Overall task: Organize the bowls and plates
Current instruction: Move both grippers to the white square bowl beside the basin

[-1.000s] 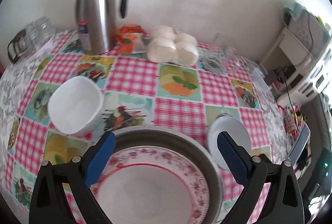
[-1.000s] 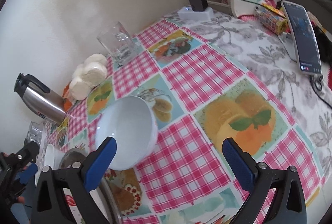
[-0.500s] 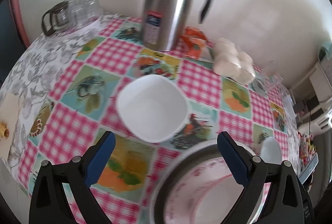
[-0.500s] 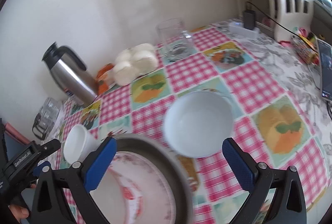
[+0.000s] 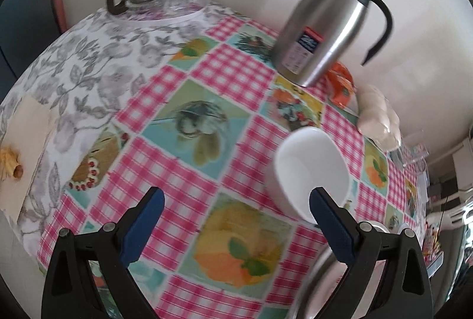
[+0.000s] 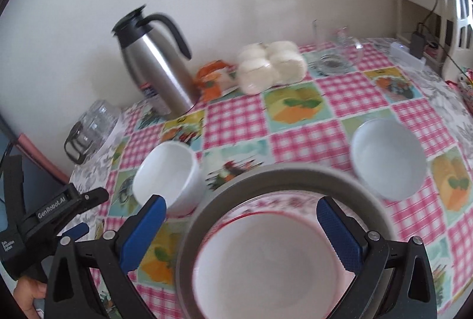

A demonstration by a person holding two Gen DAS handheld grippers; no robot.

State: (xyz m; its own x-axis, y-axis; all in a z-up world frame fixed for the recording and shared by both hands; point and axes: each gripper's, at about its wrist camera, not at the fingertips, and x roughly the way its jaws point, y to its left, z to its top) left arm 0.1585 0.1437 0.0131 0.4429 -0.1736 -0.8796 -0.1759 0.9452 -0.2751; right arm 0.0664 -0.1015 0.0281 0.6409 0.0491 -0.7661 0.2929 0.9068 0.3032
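Both the left gripper and right gripper hang spread and empty, so a careless reach could knock the square bowl toward the flask.

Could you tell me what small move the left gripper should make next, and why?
Probably shift the left gripper a little to its right and forward, so its open jaws straddle the square white bowl. That bowl now sits off-centre, behind the right finger, empty and upright on the tablecloth, with nothing gripped yet.
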